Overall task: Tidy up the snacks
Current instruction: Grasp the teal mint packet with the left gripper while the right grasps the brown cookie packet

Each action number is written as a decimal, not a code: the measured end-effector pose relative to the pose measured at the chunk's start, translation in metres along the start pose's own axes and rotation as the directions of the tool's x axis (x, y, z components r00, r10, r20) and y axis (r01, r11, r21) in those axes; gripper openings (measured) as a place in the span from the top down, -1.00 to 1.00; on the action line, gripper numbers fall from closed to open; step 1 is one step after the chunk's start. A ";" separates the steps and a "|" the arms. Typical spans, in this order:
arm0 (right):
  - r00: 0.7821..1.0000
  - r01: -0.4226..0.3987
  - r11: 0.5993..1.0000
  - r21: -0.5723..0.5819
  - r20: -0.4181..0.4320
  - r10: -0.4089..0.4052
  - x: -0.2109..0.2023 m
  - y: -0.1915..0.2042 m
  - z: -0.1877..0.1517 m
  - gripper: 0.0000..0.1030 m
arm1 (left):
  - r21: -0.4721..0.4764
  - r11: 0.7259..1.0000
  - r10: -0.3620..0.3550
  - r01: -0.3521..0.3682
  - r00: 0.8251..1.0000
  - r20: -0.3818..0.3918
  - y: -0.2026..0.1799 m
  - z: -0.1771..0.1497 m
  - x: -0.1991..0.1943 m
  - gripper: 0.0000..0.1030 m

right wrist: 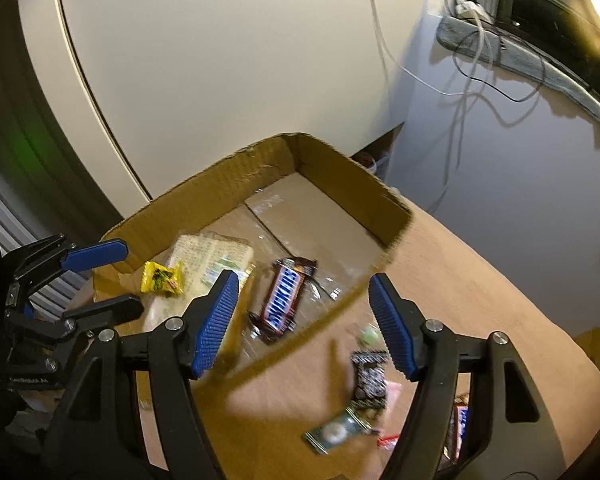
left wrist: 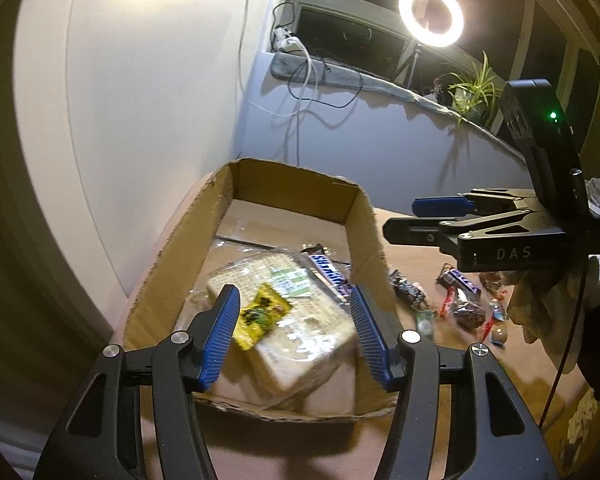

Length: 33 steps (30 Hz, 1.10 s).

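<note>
Both grippers hang over the cardboard box [left wrist: 364,216] with their jaws standing apart and nothing pressed between the pads: the left gripper [left wrist: 294,336] frames a small yellow packet [left wrist: 262,316] that lies on top of a clear-wrapped cracker pack [left wrist: 300,320], and the right gripper [right wrist: 304,324] sits above the box's near wall, with a Snickers bar [right wrist: 284,300] on the box floor at its 11 o'clock. More loose sweets [left wrist: 460,300] lie on the table [right wrist: 480,280] outside the box, at about 3 o'clock from it in the left wrist view; a black patterned wrapper [right wrist: 368,376] and a green one [right wrist: 334,432] show nearest the right gripper, though motion blur makes their shapes uncertain. These wrapped pieces look light, thin and slick, so they would likely slide or crumple; pinching each across its filled middle rather than a twisted foil end seems safest. The cracker pack looks brittle and should not be squeezed hard.
</note>
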State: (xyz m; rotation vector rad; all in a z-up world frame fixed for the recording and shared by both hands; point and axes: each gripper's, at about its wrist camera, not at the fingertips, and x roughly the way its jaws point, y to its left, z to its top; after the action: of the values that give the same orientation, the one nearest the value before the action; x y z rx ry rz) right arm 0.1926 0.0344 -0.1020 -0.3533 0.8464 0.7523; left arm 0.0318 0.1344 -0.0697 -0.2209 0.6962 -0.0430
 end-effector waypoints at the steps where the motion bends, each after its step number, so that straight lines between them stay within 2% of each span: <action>1: 1.000 0.007 1.000 0.010 0.002 -0.007 -0.005 -0.006 -0.004 -0.37 | 0.006 1.000 -0.005 0.005 1.000 0.002 -0.004 0.000 0.000 -0.11; 13: 0.994 0.108 0.988 0.108 0.005 -0.109 -0.061 -0.072 -0.062 -0.37 | 0.093 0.993 -0.068 0.069 0.998 -0.015 -0.059 -0.004 0.008 -0.10; 19: 0.986 0.167 0.975 0.149 -0.015 -0.166 -0.080 -0.107 -0.095 -0.37 | 0.138 0.984 -0.107 0.113 0.993 -0.049 -0.092 -0.011 0.020 -0.06; 28: 0.973 0.232 0.944 0.234 -0.072 -0.221 -0.090 -0.156 -0.140 -0.37 | 0.170 0.973 -0.137 0.157 0.983 -0.125 -0.128 -0.023 0.047 0.08; 33: 0.970 0.242 0.935 0.261 -0.104 -0.222 -0.083 -0.173 -0.155 -0.37 | 0.165 0.973 -0.134 0.163 0.976 -0.172 -0.137 -0.029 0.065 0.17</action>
State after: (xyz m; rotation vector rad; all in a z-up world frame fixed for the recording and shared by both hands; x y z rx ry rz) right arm 0.1974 -0.2094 -0.1358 -0.2305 0.9451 0.3978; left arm 0.0679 -0.0119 -0.1029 -0.0973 0.8295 -0.2687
